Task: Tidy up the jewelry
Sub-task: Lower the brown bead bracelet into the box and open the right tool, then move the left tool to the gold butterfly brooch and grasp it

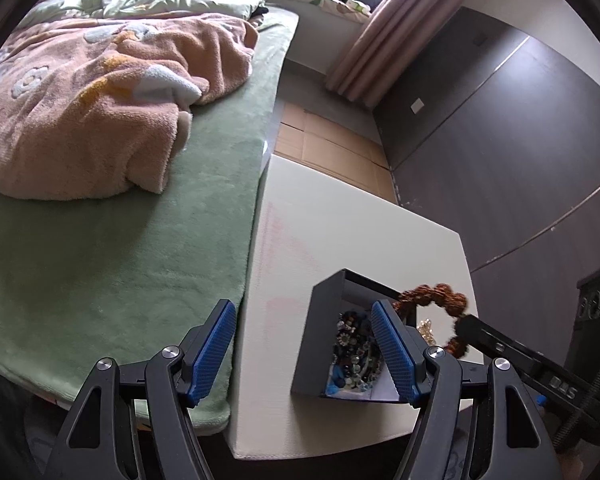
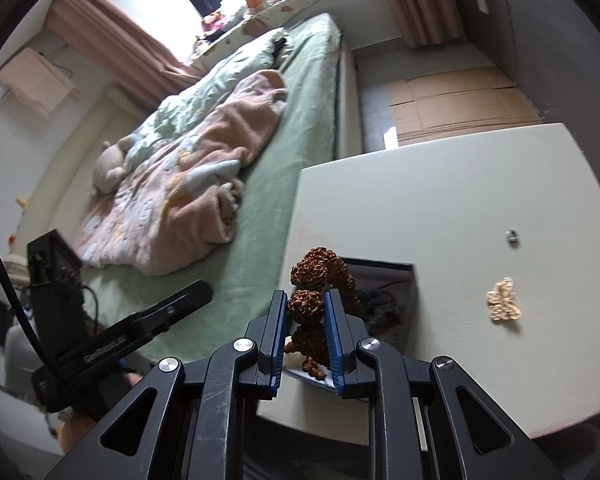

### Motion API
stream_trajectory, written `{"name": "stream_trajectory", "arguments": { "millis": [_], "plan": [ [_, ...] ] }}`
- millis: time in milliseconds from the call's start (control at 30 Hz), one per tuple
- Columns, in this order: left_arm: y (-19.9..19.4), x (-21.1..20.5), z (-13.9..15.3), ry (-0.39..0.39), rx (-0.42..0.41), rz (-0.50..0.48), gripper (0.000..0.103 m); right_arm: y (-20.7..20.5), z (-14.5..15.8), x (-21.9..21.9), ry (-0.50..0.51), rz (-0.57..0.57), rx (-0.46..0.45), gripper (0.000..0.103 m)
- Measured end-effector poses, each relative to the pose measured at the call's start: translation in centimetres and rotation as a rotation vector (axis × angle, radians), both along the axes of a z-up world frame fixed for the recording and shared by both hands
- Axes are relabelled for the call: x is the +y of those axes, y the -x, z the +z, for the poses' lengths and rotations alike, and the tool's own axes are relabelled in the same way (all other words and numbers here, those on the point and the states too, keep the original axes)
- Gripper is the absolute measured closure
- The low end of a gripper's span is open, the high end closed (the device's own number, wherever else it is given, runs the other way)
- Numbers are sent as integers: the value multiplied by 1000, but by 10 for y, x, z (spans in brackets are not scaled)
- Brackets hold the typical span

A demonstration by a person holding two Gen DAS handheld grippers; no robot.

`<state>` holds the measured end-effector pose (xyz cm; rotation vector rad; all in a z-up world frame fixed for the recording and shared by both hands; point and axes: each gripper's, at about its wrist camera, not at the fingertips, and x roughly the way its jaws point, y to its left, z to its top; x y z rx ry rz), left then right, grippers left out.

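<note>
A dark grey open box (image 1: 320, 320) with tangled beaded jewelry (image 1: 356, 356) inside stands on the white table (image 1: 320, 232). My right gripper (image 2: 307, 312) is shut on a brown knobbly bead bracelet (image 2: 320, 272) and holds it above the box's near left corner (image 2: 408, 280). In the left wrist view the bracelet (image 1: 432, 300) hangs over the box's right side. My left gripper (image 1: 304, 344) is open and empty, low over the table's left edge beside the box. A gold butterfly brooch (image 2: 503, 300) and a small silver ring (image 2: 512, 236) lie on the table to the right of the box.
A bed with a green sheet (image 1: 120, 260) and a pink blanket (image 1: 92, 112) adjoins the table's left side. Flattened cardboard (image 1: 328, 140) lies on the floor beyond the table. A dark wardrobe wall (image 1: 520, 140) stands to the right.
</note>
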<state>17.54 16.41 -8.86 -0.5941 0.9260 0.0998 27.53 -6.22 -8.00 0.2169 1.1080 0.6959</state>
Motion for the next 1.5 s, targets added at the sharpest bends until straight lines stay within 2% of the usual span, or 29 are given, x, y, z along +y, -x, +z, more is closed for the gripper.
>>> {"name": "stream_trajectory", "arguments": {
  "millis": [67,133,167,367,667,767,1000,1067,1133,1167,1400,1500],
  "plan": [
    [0,-3,2,-4,-3,-8,32,-4,-7,4,26,-3,22,80],
    [2,-4,5,-8,-8,-10,32,-7,-16,13,-2,36,81,56],
    [2,-4,7,-12,-11,-11,32,-8,-20,17,-29,52,105,54],
    [3,-9,13,-36,-17,-19,32,-4,-16,5,-46,27,93,54],
    [-11,-45,12,-38,-17,-91,32,0,-2,-69,-53,-103,38,53],
    [-19,-62,14,-48,-19,-123,32,1,-1,-96,-51,-161,21,43],
    [-41,-109,16,-82,-10,-222,32,-4,-12,-146,-70,-261,40,41],
    [-48,-123,15,-91,-4,-252,32,-5,-18,-156,-69,-283,55,33],
    [-54,-137,13,-93,7,-279,32,-7,-24,-168,-88,-308,76,6],
    [-58,-144,12,-94,17,-292,32,-8,-29,-177,-102,-329,87,1],
    [-83,-192,-2,-99,75,-356,32,-9,-47,-218,-110,-422,83,0],
    [-90,-206,-11,-98,109,-375,32,-8,-52,-234,-145,-452,77,0]
  ]
}}
